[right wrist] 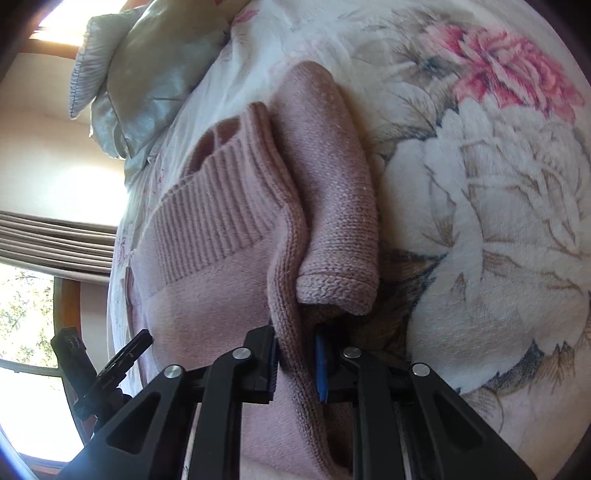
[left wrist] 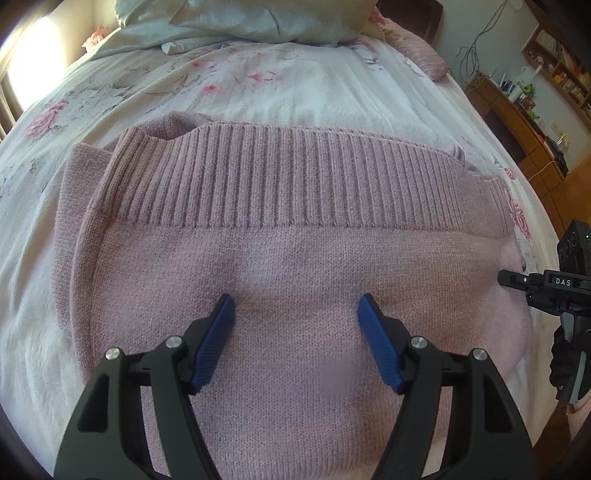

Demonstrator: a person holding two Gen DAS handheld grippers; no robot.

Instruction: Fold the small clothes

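Observation:
A pink knitted sweater lies folded on the floral bedspread, its ribbed hem band toward the far side. My left gripper hovers open over the sweater's middle, blue pads wide apart with nothing between them. The right gripper shows at the sweater's right edge. In the right wrist view my right gripper is shut on a raised fold of the sweater's side edge. A folded sleeve lies just beyond it, and the left gripper is seen at lower left.
Pale green pillows are piled at the head of the bed. A pink bolster sits at the far right. Wooden furniture with shelves stands beside the bed's right edge. A window and curtain are on the left.

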